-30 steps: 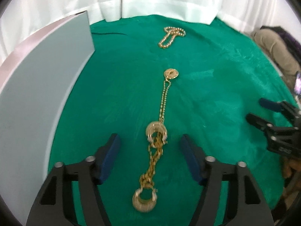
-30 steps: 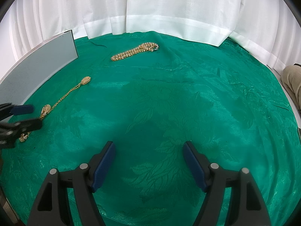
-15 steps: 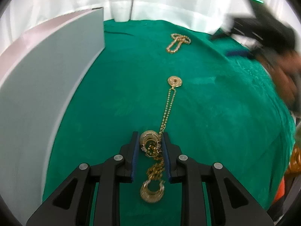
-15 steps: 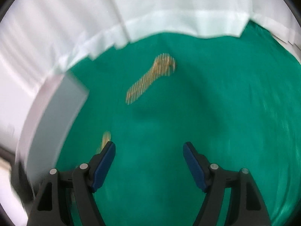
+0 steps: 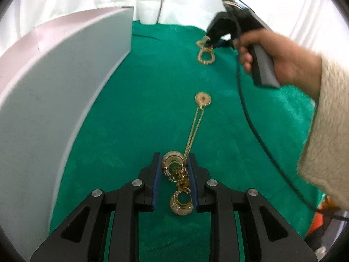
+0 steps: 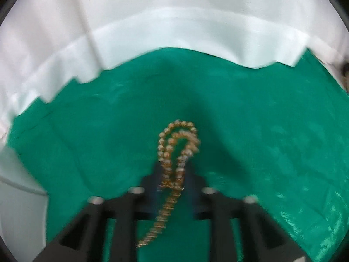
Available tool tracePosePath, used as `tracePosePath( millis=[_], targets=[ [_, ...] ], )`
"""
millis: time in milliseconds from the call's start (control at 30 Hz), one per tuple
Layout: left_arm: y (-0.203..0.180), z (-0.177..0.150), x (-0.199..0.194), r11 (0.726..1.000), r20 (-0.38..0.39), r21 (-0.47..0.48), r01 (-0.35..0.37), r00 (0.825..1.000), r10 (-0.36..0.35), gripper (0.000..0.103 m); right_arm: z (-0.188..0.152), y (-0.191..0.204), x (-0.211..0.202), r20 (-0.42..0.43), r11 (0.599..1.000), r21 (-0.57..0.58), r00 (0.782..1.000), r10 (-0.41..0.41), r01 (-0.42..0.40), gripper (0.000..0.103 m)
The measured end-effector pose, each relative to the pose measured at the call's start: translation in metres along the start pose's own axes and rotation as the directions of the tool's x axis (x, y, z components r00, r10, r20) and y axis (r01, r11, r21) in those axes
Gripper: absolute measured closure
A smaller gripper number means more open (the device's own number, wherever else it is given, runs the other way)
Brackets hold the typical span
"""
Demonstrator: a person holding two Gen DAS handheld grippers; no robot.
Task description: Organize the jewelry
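Observation:
My left gripper point(image 5: 173, 156) is shut on a tangle of gold hoop earrings point(image 5: 173, 160) and thin chain on the green cloth. A second hoop point(image 5: 182, 205) lies between the fingers nearer the camera. The chain runs ahead to a round gold pendant point(image 5: 202, 99). My right gripper point(image 6: 173, 163) is shut on a gold beaded necklace point(image 6: 178, 142), whose loop sticks out past the fingertips; the view is blurred. In the left wrist view the right gripper point(image 5: 212, 42) sits at the far end of the cloth on the beaded necklace point(image 5: 205, 56).
A grey-white box wall point(image 5: 54, 100) stands along the left side of the green cloth point(image 5: 141, 109). White curtains point(image 6: 174, 21) hang behind the cloth's far edge. The person's arm in a cream sleeve point(image 5: 322, 131) and a black cable point(image 5: 250, 120) cross the right side.
My left gripper closed on the hoop earrings and chain. My right gripper swung across to the far beaded necklace and closed on it.

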State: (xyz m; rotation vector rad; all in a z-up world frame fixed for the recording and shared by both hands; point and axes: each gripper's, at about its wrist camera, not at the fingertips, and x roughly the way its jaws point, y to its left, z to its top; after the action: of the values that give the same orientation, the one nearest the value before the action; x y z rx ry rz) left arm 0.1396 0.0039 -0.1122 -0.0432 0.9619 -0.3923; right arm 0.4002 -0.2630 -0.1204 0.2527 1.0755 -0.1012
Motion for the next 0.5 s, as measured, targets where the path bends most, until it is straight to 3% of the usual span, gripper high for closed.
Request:
tracePosePath(
  millis=[100,267,500],
  targets=[
    [0.004,0.009,-0.020,0.999,0.033,-0.022,0.035,0.999,-0.035,0.081,-0.002,-0.010,-0.034,0.043,0.995,-0.021,0.994,0.100,-0.099,0.095],
    [0.001,0.027,-0.068,0.995,0.106,-0.040,0.086,0.991,-0.082,0.081,-0.009,-0.024,-0.117,0.098,0.964,-0.099,0.962,0.255,-0.246,0.095],
    [-0.006,0.047,-0.142,0.988,0.194,-0.046,0.147,0.972,-0.136,0.081,-0.029,-0.019,-0.218,0.157,0.920,-0.257,0.927,0.342,-0.296,0.095]
  ],
)
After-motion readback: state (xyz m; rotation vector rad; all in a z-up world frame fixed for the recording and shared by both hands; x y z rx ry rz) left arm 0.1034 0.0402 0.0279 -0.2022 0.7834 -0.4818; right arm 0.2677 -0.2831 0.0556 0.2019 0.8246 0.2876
